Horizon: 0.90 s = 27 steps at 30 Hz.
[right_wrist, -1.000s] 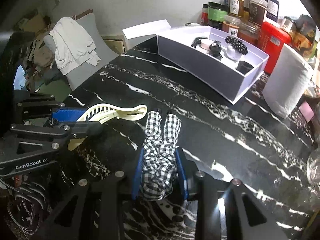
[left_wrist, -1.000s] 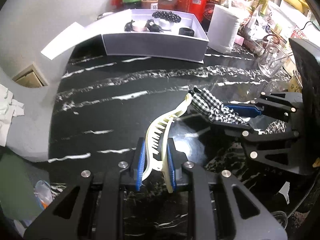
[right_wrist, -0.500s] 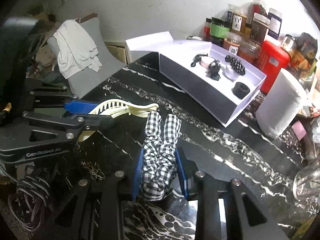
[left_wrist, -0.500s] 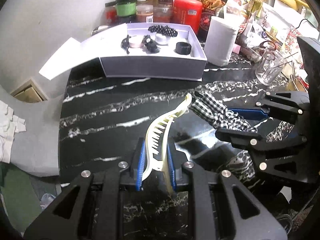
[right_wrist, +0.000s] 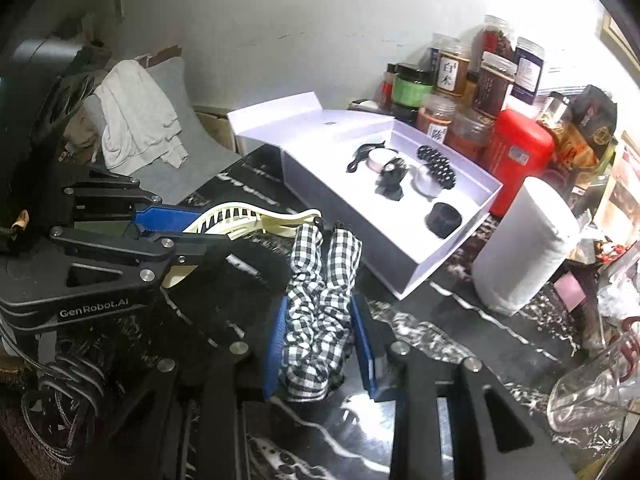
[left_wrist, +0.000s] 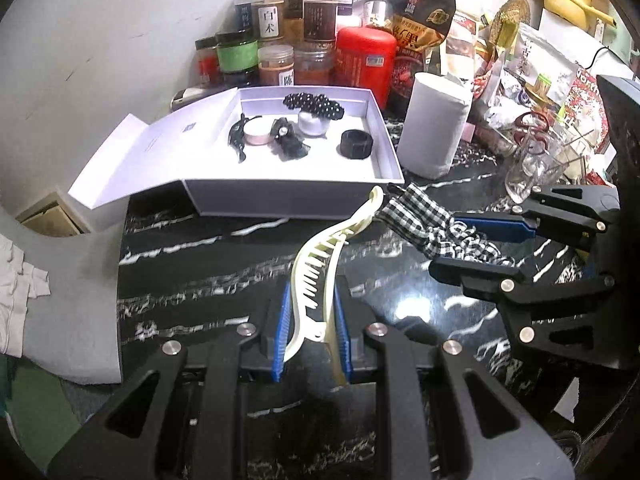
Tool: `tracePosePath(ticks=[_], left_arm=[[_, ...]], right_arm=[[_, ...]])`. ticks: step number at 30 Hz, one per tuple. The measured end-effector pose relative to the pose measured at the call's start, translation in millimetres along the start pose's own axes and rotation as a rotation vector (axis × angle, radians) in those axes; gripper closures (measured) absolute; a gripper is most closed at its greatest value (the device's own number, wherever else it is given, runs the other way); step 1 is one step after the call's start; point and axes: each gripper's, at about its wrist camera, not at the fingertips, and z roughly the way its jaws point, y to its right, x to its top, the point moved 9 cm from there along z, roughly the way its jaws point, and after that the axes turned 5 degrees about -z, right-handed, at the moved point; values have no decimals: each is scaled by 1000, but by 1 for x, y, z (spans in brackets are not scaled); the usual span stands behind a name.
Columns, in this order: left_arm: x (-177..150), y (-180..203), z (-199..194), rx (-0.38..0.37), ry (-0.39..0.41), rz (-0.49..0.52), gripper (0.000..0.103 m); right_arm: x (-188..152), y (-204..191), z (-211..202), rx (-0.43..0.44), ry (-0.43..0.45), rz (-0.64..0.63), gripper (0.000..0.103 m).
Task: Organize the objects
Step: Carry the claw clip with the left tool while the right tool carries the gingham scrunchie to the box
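My left gripper (left_wrist: 311, 312) is shut on a cream banana hair clip (left_wrist: 320, 264) and holds it above the black marble table (left_wrist: 200, 256); the clip also shows in the right wrist view (right_wrist: 248, 220). My right gripper (right_wrist: 320, 336) is shut on a black-and-white checked scrunchie (right_wrist: 320, 300), also seen in the left wrist view (left_wrist: 432, 224). Both held items hang just in front of an open white box (left_wrist: 280, 196) holding several hair accessories, among them a black beaded clip (left_wrist: 314, 105) and a black ring (left_wrist: 357, 143).
A white paper roll (left_wrist: 434, 124) stands right of the box. Jars and a red canister (left_wrist: 364, 62) crowd behind it. A glass (left_wrist: 532, 164) stands at the right. The box lid (left_wrist: 152, 152) lies open to the left. A grey chair with white cloth (right_wrist: 136, 128) stands beyond the table.
Both grippers have risen and moved toward the white box with their items still held. The box interior now shows more from above.
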Motion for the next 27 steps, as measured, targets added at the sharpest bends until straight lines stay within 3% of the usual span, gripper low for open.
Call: tracePosePath(ticks=[9,27], left_arm=[[30,0,24,-40,-10,-31,84],[83,-14,79,-39,-14,-31,84]], right_arm=[[18,27,7,-28,13,17,71],[52,81,55,-52,2,78,71]])
